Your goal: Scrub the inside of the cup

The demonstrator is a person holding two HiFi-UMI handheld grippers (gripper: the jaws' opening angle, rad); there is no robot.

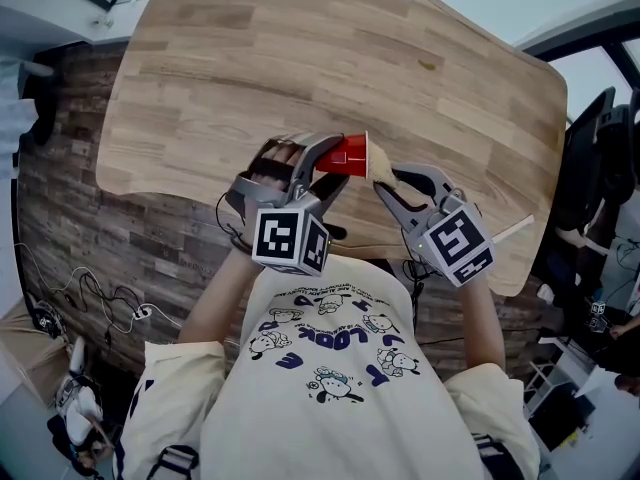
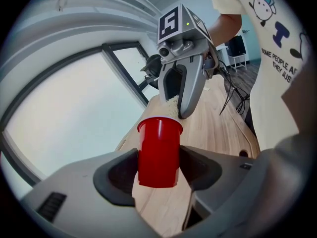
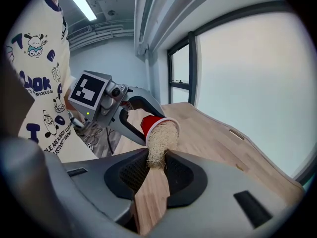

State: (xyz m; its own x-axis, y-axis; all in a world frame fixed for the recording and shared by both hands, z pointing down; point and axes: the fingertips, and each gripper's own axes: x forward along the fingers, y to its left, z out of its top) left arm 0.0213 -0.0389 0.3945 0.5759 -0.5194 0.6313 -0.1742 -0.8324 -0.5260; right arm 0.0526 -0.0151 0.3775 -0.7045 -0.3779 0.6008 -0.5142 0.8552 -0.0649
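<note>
Two grippers meet over the near edge of the wooden table (image 1: 250, 58), at the middle of the head view. Left of centre, my left gripper (image 1: 322, 161) has its jaws standing wide and pressed on both sides of the red cup (image 1: 346, 155). The cup is held in the air, tipped on its side, with its mouth toward the right. Just right of the cup, the pale fibrous scrubber (image 1: 381, 171) pokes into that mouth; in my right gripper view it fills the rim. Further right, my right gripper (image 1: 392, 186) has its jaws drawn in on the scrubber's tail end, pinching it.
</note>
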